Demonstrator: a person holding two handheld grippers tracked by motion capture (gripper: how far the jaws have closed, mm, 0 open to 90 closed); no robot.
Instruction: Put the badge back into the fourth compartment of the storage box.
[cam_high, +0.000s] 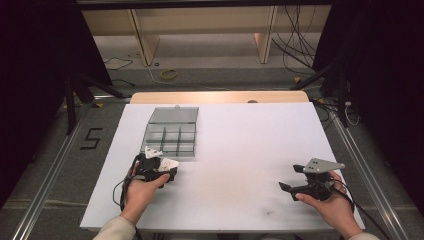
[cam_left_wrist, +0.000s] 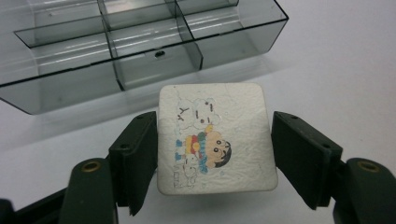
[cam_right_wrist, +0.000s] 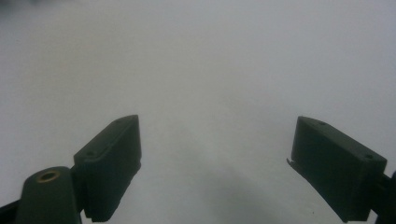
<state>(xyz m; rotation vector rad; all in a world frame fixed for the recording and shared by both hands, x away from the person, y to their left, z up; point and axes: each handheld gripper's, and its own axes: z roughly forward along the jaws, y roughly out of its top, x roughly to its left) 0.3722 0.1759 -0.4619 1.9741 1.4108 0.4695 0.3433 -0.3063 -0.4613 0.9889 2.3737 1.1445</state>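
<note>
One white eraser (cam_left_wrist: 215, 140) clamped in left hand-held gripper (cam_left_wrist: 212, 154), beside compartment box (cam_left_wrist: 140, 42); right hand-held gripper (cam_right_wrist: 217, 163) apart

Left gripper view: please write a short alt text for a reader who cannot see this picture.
A white square eraser with a colourful cartoon print sits between the two black jaws of the left gripper, with a small gap showing at the right jaw. Behind it, on the white table, stands a clear grey plastic box divided into empty compartments.
</note>
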